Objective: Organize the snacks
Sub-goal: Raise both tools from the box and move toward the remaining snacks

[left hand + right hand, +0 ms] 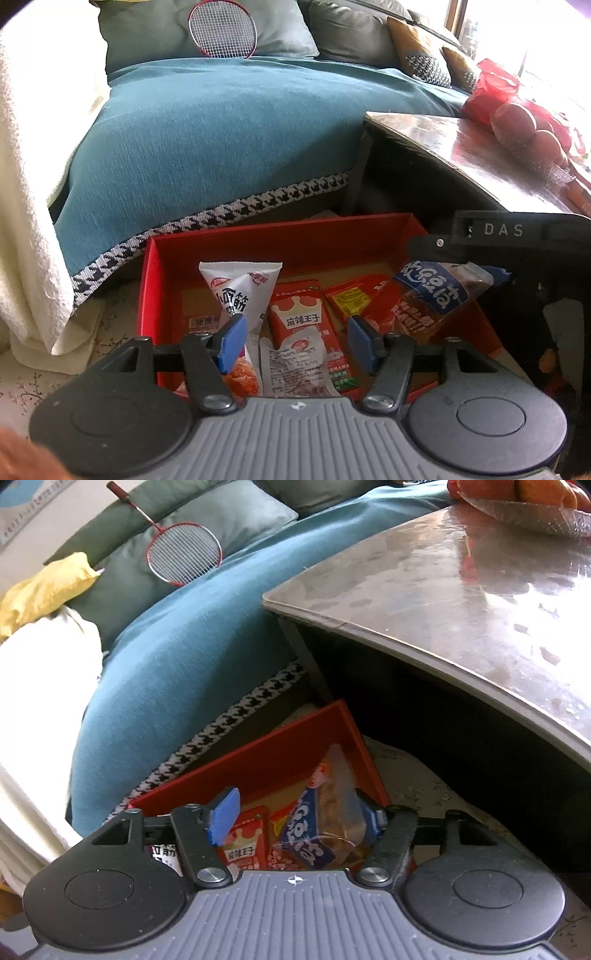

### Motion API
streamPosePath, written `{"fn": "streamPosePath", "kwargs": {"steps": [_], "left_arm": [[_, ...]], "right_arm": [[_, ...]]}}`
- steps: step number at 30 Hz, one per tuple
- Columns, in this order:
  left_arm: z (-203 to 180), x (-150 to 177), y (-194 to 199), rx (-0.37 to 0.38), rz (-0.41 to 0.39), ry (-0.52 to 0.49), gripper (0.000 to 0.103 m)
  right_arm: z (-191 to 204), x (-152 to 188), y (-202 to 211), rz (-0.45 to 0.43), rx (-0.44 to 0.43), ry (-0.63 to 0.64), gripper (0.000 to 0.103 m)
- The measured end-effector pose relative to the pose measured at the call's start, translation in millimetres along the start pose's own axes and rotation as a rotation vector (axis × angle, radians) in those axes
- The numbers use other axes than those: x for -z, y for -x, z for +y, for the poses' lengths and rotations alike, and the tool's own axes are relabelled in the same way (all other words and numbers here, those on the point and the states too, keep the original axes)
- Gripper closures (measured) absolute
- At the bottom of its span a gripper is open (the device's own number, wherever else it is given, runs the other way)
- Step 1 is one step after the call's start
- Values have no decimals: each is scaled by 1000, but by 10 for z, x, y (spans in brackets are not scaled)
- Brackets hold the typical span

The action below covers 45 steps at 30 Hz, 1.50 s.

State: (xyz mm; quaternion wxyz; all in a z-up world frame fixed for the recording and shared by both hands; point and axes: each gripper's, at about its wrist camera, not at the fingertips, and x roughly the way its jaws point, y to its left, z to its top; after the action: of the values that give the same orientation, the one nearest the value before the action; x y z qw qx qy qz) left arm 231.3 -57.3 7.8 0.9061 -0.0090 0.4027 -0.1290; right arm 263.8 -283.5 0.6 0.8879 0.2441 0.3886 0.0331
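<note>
A red box point(258, 236) sits on the floor and holds several snack packets. Among them are a white cone-shaped packet point(240, 291), a red crown-printed packet point(299, 317) and a red packet with a yellow label point(352, 297). My left gripper point(295, 343) hovers open over the box's near side, its blue pads apart and touching nothing. A clear bread packet with a blue label point(314, 838) stands tilted at the box's right side. My right gripper point(297, 812) is open around it. The left pad point(225, 812) stands well clear of the packet, while the packet leans toward the right finger.
A teal-covered sofa point(221, 129) rises just behind the box, with a red badminton racket point(221, 31) on its cushions. A glossy table point(461, 590) overhangs to the right, carrying a bag of red fruit point(524, 129). A white blanket point(33, 221) hangs at left.
</note>
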Motion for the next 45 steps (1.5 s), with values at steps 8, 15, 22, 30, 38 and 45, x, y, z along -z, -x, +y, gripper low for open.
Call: {"fn": "streamPosePath", "kwargs": {"steps": [8,15,22,30,38,45], "left_arm": [[7,37,120,6,-10,0,49],[21,40,171,7,-16,3,49],[21,50,161,-6,-18,-7,49],[31,52,186,-7,-21,-6,49],[58,131,367,1,-33,4,49],[28,294,531,23,-24,9,49]], "right_arm": [[67,-92,-20,-63,-18,-12,27],[163,-218,-40,-126,-20,31,20],[192,-354,88,-212,-37,24,19],[173,-368,258,-237,-82,16,16],[21,-197,611,-218,-91,-10,15],[-125,128,786,-108,-59,18,14]]}}
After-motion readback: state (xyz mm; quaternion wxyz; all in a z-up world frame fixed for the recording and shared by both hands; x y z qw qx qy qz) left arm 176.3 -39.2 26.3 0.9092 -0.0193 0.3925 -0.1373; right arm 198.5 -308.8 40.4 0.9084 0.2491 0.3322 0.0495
